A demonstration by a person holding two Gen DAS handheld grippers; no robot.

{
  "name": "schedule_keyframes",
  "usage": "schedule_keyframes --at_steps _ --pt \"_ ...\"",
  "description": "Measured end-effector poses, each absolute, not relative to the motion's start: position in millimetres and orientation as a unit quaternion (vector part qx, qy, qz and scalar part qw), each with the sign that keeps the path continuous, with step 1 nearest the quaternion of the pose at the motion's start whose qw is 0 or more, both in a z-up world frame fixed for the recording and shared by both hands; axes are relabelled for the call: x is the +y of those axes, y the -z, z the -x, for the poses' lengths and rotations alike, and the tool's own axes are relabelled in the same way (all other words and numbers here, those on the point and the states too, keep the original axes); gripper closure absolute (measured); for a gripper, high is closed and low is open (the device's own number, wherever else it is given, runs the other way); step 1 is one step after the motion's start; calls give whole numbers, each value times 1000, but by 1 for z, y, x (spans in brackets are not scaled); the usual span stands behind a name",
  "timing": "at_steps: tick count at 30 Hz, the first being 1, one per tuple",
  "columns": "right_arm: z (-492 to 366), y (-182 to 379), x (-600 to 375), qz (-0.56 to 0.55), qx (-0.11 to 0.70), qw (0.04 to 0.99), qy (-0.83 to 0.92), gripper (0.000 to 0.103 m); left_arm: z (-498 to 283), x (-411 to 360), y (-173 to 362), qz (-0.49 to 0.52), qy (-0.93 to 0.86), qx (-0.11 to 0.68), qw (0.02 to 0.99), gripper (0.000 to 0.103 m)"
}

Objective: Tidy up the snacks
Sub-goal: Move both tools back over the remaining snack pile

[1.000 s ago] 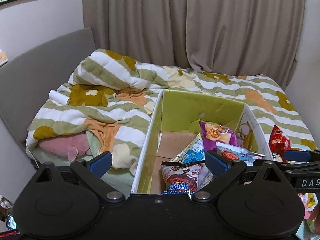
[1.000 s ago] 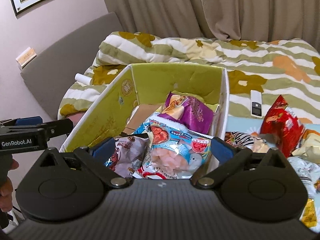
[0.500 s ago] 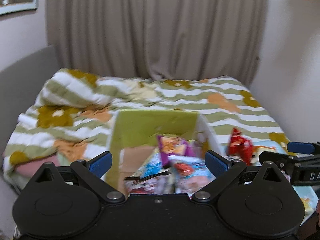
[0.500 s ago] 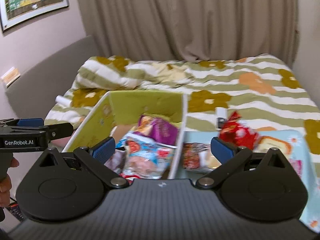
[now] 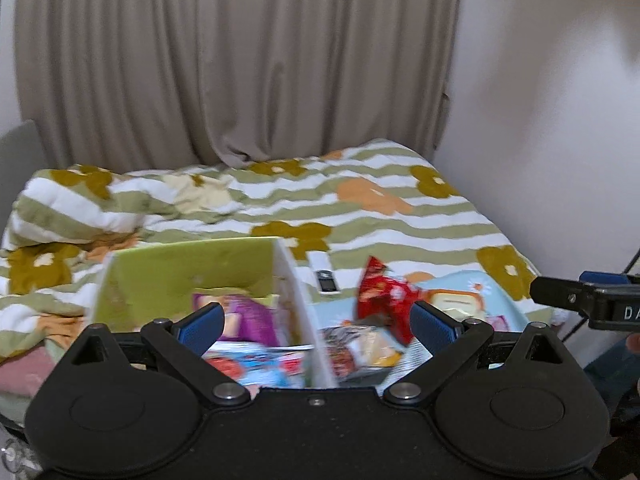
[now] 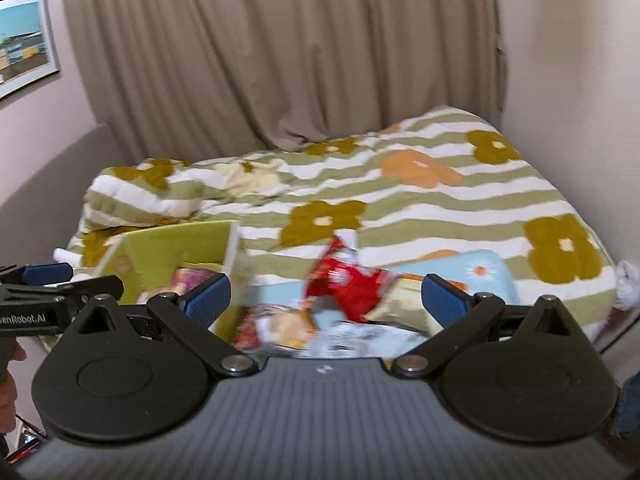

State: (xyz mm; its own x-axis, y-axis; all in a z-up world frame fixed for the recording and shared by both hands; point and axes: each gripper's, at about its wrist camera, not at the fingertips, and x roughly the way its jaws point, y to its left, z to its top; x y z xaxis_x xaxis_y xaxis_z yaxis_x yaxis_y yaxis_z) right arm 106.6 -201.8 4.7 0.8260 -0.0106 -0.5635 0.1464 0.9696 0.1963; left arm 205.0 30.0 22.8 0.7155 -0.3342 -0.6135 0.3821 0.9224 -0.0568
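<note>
Left black two-finger gripper with blue pads: jaws spread wide, holding nothing, raised above the near end of the box. Right black two-finger gripper with blue pads: likewise spread wide and empty, raised over the loose snacks to the right of the box. Neither touches anything; both seem to be between picks. Landmark: white cardboard box with a green lining, standing open on the bed, evidently the collecting place for the snacks. Inside the box: a purple foil packet towards its far end and a light blue and red packet at its near end, lying loose. Right of the box, on a pale blue cartoon-printed mat: a crumpled red foil bag propped up on end, and nearer, a blurred orange and white packet, both apparently awaiting sorting. Just beyond the box's right wall: a small white remote control. Beneath all: a green and white striped flowered quilt. Left view alone shows the box's interior and the remote; right view alone shows a framed picture on the wall left of the box.
</note>
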Motion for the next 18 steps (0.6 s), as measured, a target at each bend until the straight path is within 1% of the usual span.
schedule_keyframes --at_steps 7,18 --pt "-119 27 -260 -134 332 932 52 0 -229 -32 -1 -49 217 361 906 2" --pt "-137 102 -286 -152 431 889 5 0 -266 -110 53 -100 243 450 853 3"
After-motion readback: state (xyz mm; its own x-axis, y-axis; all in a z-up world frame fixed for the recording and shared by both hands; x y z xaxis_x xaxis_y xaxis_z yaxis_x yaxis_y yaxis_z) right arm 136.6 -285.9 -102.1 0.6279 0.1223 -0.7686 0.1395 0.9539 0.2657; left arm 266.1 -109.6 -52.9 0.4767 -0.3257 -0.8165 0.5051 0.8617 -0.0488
